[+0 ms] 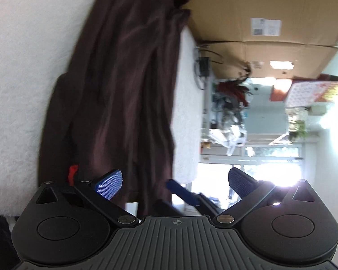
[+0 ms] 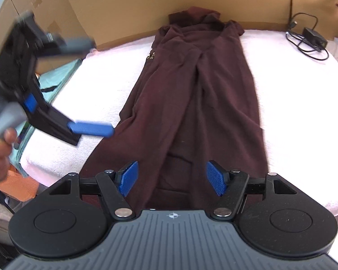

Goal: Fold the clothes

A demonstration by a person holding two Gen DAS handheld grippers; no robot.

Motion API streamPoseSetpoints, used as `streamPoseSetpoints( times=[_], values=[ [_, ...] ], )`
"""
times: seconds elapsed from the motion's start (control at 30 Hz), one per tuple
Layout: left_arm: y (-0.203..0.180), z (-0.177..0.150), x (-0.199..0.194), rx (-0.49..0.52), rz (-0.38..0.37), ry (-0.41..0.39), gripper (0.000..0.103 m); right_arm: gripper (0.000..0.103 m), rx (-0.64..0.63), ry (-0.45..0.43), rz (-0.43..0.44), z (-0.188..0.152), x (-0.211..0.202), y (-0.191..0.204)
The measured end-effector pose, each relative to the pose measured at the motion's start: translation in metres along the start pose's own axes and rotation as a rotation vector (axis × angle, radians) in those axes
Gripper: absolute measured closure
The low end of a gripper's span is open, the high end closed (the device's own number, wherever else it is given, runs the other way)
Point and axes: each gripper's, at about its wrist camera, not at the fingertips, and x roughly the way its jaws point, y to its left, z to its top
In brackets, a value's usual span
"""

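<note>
With both sides folded inward, the maroon garment (image 2: 198,94) lay lengthwise on a white towel-covered table (image 2: 288,85). The right gripper (image 2: 172,178) hovered spread and empty over its near hem; the left gripper (image 1: 175,183), likewise spread, hung beside its edge. A one-layer pinch, I judged, could undo the loose folds.

We see the garment (image 2: 198,94) lying lengthwise down the middle of the towel-covered table (image 2: 293,103), its collar end at the far edge, against the cardboard box (image 2: 128,2) behind. A charger with its cable (image 2: 313,38) sits in the far right corner. Our right gripper (image 2: 172,178) hangs above the garment's near end; the left gripper (image 2: 90,129) comes in over the table's left edge (blurred).
</note>
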Motion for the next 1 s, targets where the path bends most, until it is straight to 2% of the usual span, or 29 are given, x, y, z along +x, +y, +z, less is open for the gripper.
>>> streamPoseSetpoints(
  times=[0.07, 0.13, 0.2, 0.3, 0.43, 0.53, 0.63, 0.73, 0.83, 1.0],
  values=[
    [0.021, -0.01, 0.003, -0.039, 0.025, -0.05, 0.0, 0.031, 0.001, -0.002, 0.01, -0.005, -0.004, -0.008],
    [0.03, -0.019, -0.004, -0.003, -0.022, -0.117, 0.0, 0.031, -0.003, -0.004, 0.016, -0.009, -0.006, -0.015],
    [0.033, -0.025, -0.009, -0.012, -0.033, -0.154, 0.0, 0.031, -0.006, -0.007, 0.025, -0.011, -0.009, -0.021],
    [0.024, -0.029, -0.014, -0.047, -0.02, -0.174, 0.0, 0.031, -0.017, -0.016, 0.033, -0.01, -0.01, -0.029],
    [0.017, -0.039, -0.014, 0.02, 0.024, -0.198, 0.0, 0.03, -0.026, -0.041, 0.04, -0.003, -0.009, -0.038],
    [0.019, -0.047, -0.008, 0.051, 0.032, -0.224, 0.0, 0.03, -0.012, -0.02, 0.039, -0.002, 0.001, -0.047],
    [0.015, -0.047, -0.013, 0.007, 0.043, -0.22, 0.0, 0.03, -0.001, 0.028, 0.041, -0.005, 0.013, -0.055],
    [0.01, -0.053, -0.028, 0.003, 0.037, -0.231, 0.0, 0.03, 0.018, 0.004, 0.067, -0.003, 0.004, -0.064],
    [0.013, -0.065, -0.039, 0.029, 0.102, -0.225, 0.0, 0.029, 0.045, -0.015, 0.101, 0.0, -0.009, -0.081],
    [0.024, -0.083, -0.045, 0.062, 0.17, -0.175, 0.0, 0.029, 0.092, 0.042, 0.158, -0.005, -0.013, -0.111]
  ],
)
